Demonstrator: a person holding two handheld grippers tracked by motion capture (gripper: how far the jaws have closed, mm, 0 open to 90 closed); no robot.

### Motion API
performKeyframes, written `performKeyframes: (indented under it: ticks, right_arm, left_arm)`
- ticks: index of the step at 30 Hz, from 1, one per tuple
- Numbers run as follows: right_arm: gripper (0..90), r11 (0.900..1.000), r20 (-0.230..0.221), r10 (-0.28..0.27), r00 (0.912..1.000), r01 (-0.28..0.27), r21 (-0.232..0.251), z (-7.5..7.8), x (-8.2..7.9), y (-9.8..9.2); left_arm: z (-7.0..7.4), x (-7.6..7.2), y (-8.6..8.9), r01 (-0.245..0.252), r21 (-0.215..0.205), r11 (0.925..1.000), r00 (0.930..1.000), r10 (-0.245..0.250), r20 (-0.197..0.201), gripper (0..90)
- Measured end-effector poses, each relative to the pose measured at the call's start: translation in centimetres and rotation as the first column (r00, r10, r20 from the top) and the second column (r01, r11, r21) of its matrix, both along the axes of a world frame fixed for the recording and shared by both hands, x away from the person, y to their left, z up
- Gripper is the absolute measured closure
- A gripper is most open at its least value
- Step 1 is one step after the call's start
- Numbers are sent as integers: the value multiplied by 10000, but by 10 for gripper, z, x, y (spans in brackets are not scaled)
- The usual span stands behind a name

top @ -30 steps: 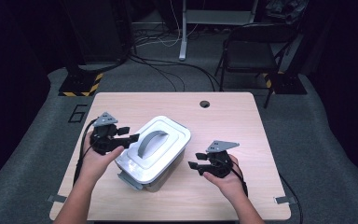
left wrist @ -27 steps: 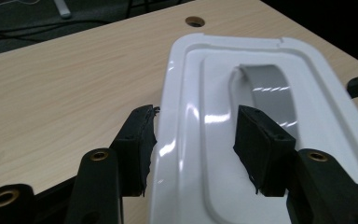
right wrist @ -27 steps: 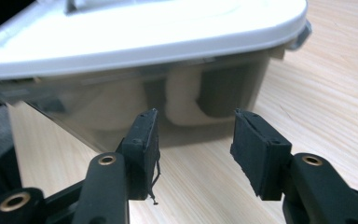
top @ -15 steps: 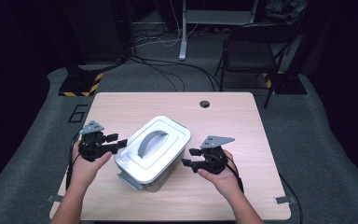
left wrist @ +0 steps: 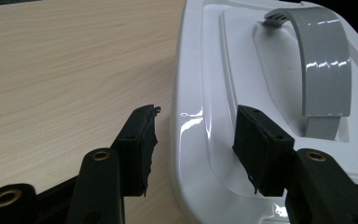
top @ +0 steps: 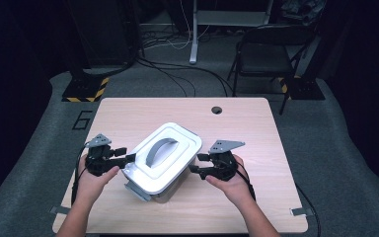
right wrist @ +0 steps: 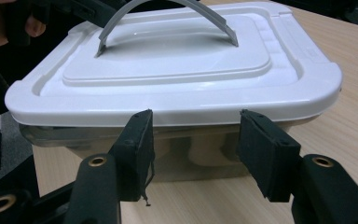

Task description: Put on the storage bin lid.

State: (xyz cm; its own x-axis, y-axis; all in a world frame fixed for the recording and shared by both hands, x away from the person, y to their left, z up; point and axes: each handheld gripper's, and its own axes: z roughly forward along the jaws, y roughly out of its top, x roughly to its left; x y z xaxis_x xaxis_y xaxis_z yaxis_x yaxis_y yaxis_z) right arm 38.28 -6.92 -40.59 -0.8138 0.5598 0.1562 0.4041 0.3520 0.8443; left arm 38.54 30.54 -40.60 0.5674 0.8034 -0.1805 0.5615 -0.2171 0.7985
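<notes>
A white lidded container (top: 170,163) with a grey arched handle (top: 160,148) sits askew at the table's middle. My left gripper (top: 127,158) is at its left side. In the left gripper view, my left gripper (left wrist: 198,112) is open and straddles the lid's rim (left wrist: 191,126), one pad outside over the table and one over the lid (left wrist: 242,60), without pinching it. My right gripper (top: 196,164) faces the container's right side. Its jaws (right wrist: 196,116) have just been opening and stand open just under the lid's edge (right wrist: 177,105), nothing between them.
The wooden table (top: 256,128) has a round cable hole (top: 216,109) near its far edge. Bare wood lies all round the container. Beyond the table stand a dark chair (top: 271,54), floor cables (top: 177,74) and a yellow-black striped base (top: 86,91).
My left gripper has come down and back toward the person, to the container's left rim. My right gripper has shifted slightly left toward the container, and its jaws stand wider.
</notes>
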Motion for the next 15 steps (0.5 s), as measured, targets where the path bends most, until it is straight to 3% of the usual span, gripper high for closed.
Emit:
performKeyframes:
  ticks: [15]
  right_arm:
    - [433, 9997, 415, -150, 9990, 142, 202, 12, 1, 7]
  left_arm:
    - [-3, -7, -3, 177, 69, 9998, 9998, -177, 13, 505]
